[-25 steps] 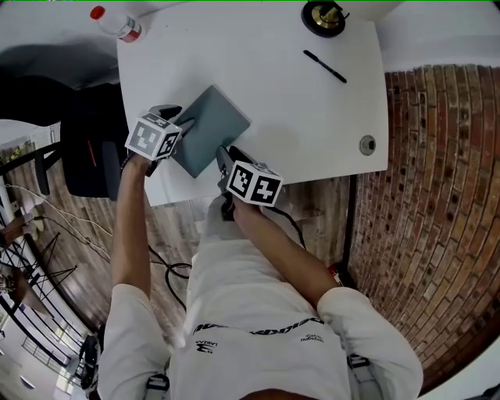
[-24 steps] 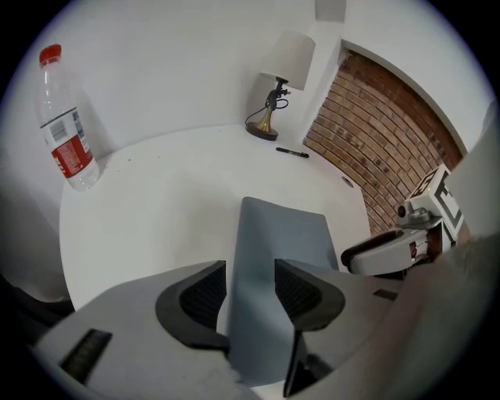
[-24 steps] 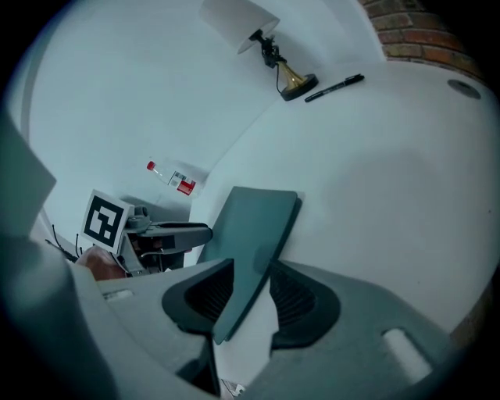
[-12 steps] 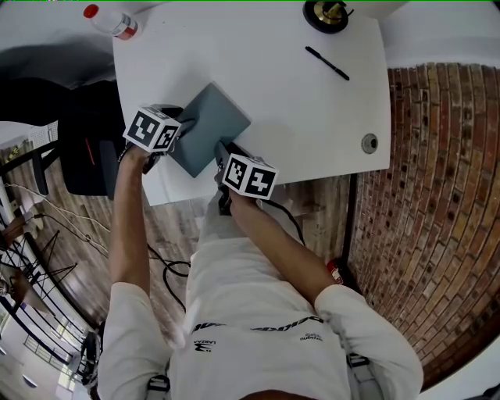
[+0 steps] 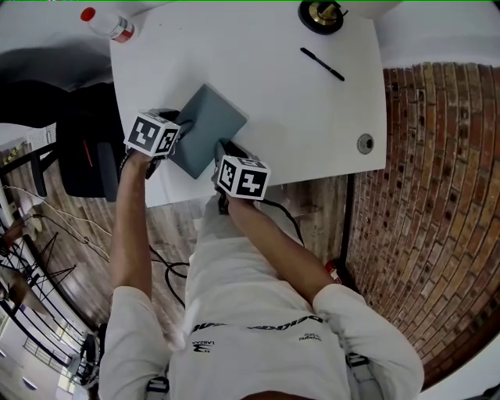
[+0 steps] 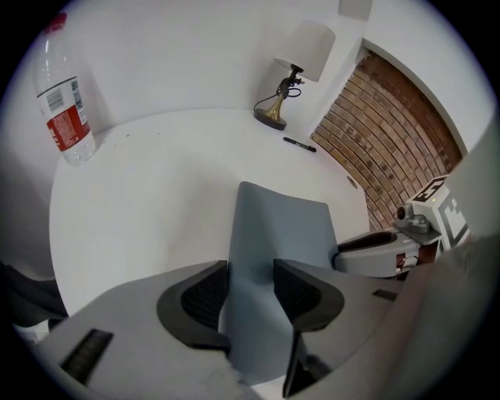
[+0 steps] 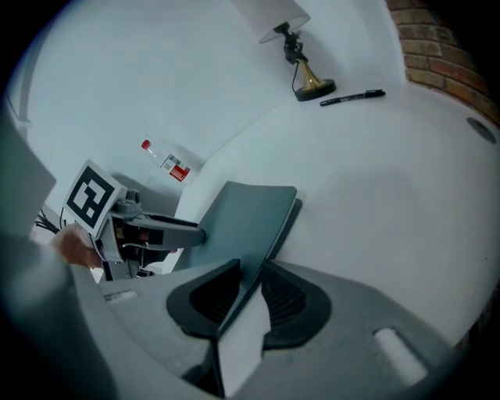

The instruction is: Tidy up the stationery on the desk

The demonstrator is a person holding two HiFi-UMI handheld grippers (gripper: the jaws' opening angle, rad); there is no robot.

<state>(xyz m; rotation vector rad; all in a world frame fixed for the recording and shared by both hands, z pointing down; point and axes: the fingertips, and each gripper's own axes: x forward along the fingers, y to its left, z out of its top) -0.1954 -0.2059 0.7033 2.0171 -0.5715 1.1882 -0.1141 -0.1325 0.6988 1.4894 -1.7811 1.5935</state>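
Note:
A grey-blue notebook [image 5: 209, 123] lies at the front left of the white desk [image 5: 273, 94]. My left gripper [image 5: 183, 125] is shut on its left edge, and the cover [image 6: 281, 226] runs out between the pads. My right gripper [image 5: 221, 148] is at the near corner, where its jaws have just been closing with the notebook's edge [image 7: 242, 211] between them; the pads now sit against the grey cover and the white page edge. A black pen [image 5: 323, 64] lies far back on the right, apart from both grippers.
A lamp's brass-and-black base [image 5: 322, 14] stands at the back edge beside the pen. A plastic bottle with a red cap [image 5: 105, 23] is at the back left corner. A round cable grommet [image 5: 365, 143] sits near the desk's right edge. A black chair [image 5: 86, 148] stands left of the desk.
My right gripper has shifted slightly left along the notebook's near corner. The left gripper and the notebook have stayed in place.

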